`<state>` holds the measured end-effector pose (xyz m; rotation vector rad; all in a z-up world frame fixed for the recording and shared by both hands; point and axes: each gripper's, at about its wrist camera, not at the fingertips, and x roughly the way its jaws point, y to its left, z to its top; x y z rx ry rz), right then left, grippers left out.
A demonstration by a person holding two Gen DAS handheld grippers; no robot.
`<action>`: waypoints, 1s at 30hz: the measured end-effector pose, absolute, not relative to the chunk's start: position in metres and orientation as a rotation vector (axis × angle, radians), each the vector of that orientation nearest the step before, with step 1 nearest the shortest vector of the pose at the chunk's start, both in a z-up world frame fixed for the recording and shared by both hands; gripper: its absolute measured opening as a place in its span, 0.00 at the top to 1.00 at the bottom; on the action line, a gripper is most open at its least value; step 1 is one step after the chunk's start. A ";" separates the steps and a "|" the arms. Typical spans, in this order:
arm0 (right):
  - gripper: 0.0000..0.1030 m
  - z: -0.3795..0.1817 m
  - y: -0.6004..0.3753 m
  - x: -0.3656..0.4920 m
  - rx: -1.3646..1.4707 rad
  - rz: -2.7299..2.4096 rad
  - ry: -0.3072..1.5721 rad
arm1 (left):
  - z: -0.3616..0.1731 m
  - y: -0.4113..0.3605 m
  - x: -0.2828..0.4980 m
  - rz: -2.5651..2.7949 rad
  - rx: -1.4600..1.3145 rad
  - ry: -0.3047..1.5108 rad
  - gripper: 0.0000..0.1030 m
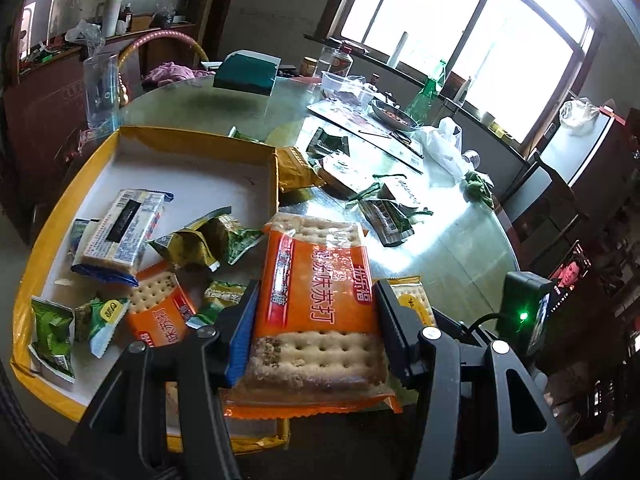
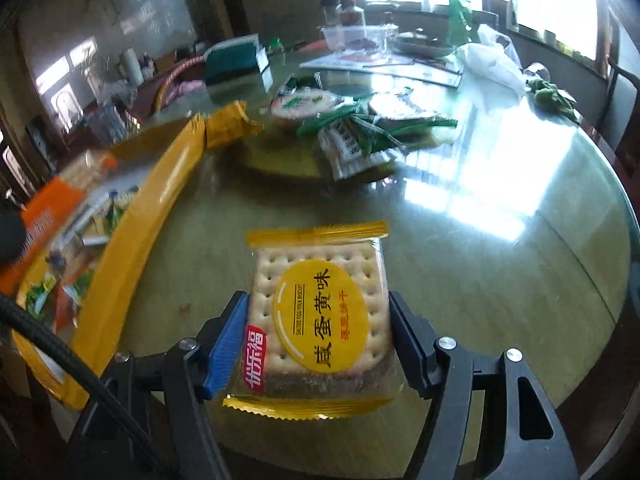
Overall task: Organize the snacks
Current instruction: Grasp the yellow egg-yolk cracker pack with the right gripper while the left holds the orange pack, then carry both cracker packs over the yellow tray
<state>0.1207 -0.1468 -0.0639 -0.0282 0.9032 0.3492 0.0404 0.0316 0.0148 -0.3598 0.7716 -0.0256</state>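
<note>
- Snacks lie in two places: some already inside the yellow box [image 1: 192,168] with a white floor, others loose on the glass tabletop [image 2: 480,240].
- Left tongs [image 1: 316,320] are clenched on an orange cracker packet [image 1: 316,280]; its blue pad and its black pad press the two sides of the packet, which is held above the near right corner of the box.
- Inside the box I see a blue-and-white cracker packet [image 1: 120,236], a second orange packet [image 1: 160,308] and several small green sachets [image 1: 52,332].
- Right tongs [image 2: 320,344] have a yellow egg-yolk biscuit packet [image 2: 320,320] between the two fingers. The packet's sides lie right against both pads, so they look closed on it, though the jaws stand wide.
- This yellow packet is above the tabletop, just beside the outer wall of the box, and not inside it.
- Farther on the tabletop there is a heap of green-and-white snack packets [image 2: 360,140] and one round snack [image 2: 304,106], well apart from the box.
- A white plastic bag [image 2: 488,64] and a dark green box [image 2: 232,66] stand near the far edge.
</note>
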 end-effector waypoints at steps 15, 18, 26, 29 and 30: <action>0.34 -0.062 -0.162 0.119 0.140 0.454 0.917 | 0.016 0.032 0.040 -0.044 -0.376 0.764 0.45; 0.34 -0.058 -0.165 0.120 0.188 0.476 0.909 | 0.016 0.035 0.040 -0.038 -0.381 0.760 0.45; 0.34 -0.041 -0.159 0.119 0.219 0.517 0.862 | 0.017 0.040 0.039 -0.030 -0.390 0.755 0.45; 0.34 -0.039 -0.157 0.118 0.218 0.527 0.862 | 0.018 0.040 0.039 -0.031 -0.393 0.754 0.45; 0.34 -0.039 -0.157 0.117 0.219 0.529 0.861 | 0.018 0.040 0.039 -0.030 -0.394 0.754 0.45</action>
